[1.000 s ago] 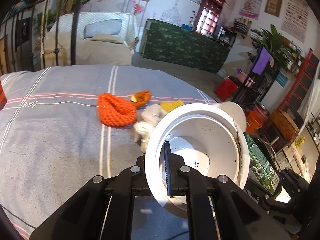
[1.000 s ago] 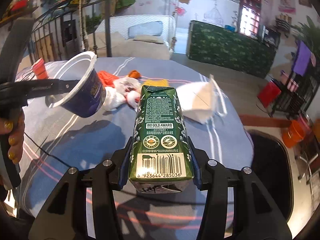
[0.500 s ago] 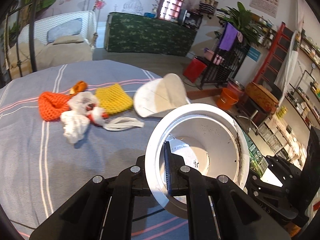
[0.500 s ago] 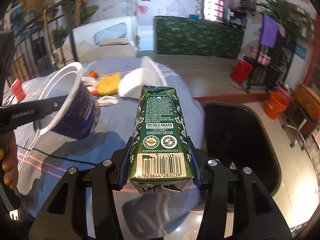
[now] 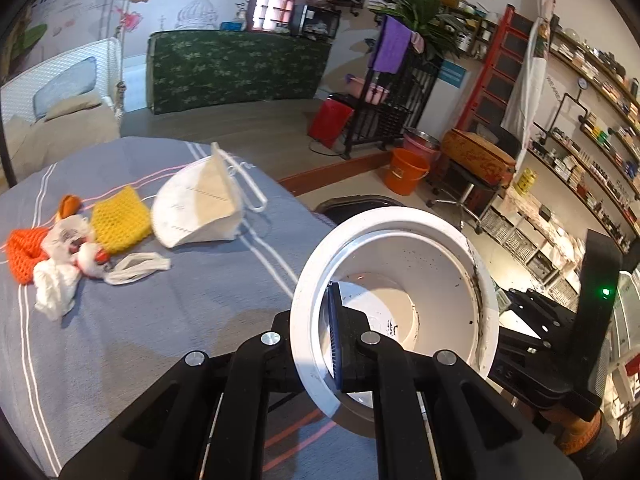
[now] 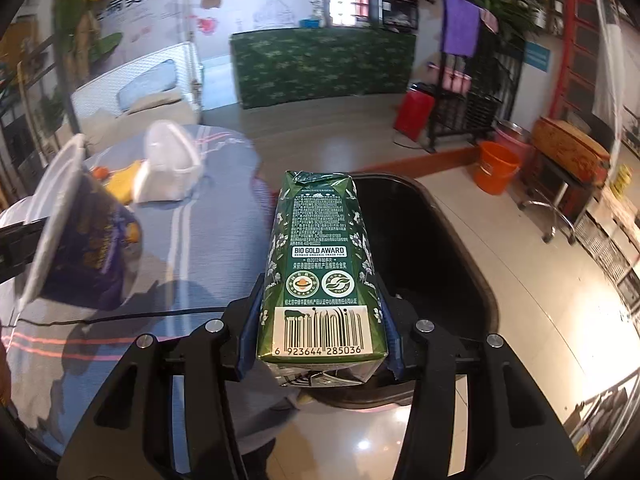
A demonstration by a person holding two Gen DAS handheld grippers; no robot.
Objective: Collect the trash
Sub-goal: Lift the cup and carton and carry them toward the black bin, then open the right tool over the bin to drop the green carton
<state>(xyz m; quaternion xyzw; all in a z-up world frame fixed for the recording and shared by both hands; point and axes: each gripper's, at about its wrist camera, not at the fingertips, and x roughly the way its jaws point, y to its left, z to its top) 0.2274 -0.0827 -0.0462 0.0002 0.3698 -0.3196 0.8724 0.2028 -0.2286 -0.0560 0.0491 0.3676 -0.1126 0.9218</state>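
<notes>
My left gripper (image 5: 320,340) is shut on the rim of a white paper bowl (image 5: 400,280) with a purple outside, which also shows in the right wrist view (image 6: 80,240), held above the table's right edge. My right gripper (image 6: 320,320) is shut on a green milk carton (image 6: 320,260) and holds it over the near rim of a black trash bin (image 6: 440,248) on the floor beside the table. On the grey striped tablecloth (image 5: 160,320) lie a white face mask (image 5: 200,208), yellow (image 5: 120,220) and orange (image 5: 22,248) foam nets and crumpled tissues (image 5: 56,280).
An orange bucket (image 6: 496,168), a red bin (image 6: 414,114), a black rack and a stool stand on the floor beyond the bin. A green-covered counter (image 6: 320,64) and a white sofa stand at the back.
Both grippers have swung right, away from the trash pile and towards the table's edge. The carton now hangs over the black bin; the bowl has followed beside it.
</notes>
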